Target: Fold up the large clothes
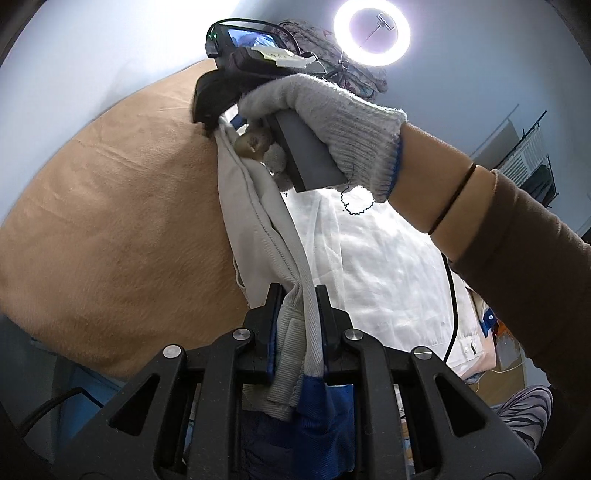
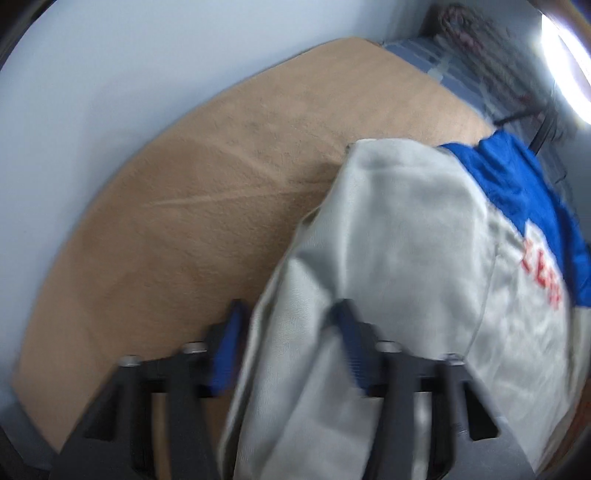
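Note:
A large grey and blue garment [image 1: 258,221] with a white lining hangs stretched between my two grippers above a tan table [image 1: 110,221]. My left gripper [image 1: 297,295] is shut on its grey hem. In the left wrist view the right gripper, held by a gloved hand [image 1: 332,122], pinches the far end of the same edge. In the blurred right wrist view my right gripper [image 2: 291,314] has grey cloth [image 2: 388,240] with a blue panel and red lettering bunched between its fingers, over the tan table [image 2: 184,221].
A bright ring light [image 1: 372,32] stands beyond the table. A pale wall lies to the left. A dark rack [image 1: 535,158] and floor clutter are at the right. The person's brown-sleeved arm [image 1: 517,240] crosses the right side.

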Tool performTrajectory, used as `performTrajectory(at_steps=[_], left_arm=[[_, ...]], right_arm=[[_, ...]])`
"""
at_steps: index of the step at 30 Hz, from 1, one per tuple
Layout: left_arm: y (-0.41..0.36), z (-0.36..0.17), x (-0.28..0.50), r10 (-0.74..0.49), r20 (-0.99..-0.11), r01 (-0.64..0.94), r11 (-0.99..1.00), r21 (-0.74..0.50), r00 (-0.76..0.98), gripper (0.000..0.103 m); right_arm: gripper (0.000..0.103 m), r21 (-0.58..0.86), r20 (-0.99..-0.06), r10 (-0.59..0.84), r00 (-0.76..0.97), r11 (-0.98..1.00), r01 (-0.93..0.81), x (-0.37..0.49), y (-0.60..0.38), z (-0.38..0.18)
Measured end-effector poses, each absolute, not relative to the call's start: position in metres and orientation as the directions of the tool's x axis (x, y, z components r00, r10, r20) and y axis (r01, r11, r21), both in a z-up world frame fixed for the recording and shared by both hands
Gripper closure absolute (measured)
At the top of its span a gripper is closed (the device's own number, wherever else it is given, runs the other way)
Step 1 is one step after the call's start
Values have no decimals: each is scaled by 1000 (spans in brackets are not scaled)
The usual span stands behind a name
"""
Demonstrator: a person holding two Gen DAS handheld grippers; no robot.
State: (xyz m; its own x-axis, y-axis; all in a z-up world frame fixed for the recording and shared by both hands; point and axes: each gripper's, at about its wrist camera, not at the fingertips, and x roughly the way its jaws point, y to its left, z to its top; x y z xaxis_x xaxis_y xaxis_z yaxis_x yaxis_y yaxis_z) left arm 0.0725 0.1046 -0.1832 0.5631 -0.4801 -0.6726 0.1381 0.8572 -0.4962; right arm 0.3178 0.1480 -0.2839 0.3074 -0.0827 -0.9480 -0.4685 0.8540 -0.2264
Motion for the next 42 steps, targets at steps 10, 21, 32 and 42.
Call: performTrajectory(at_steps=[10,21,32,42], left_arm=[[73,-159,64,-454,-693,243,890,-387,560,88],[15,-146,58,-456,-723,370,882,-292,519,88],[-31,-174,63,-476,-780,452,847,-281,406,89],[-32,-189,72,-478,-802,504,822,-266,357,88]], right_arm=[[100,131,-926,244,287,923,-362,326,59,-232],[100,399,-799,459,390,888,-227,308,-81,-194],[100,411,-812,404,422,908,-78,305,-170,-217],[100,337,-857,317,407,941,-24,315,-184,-247]])
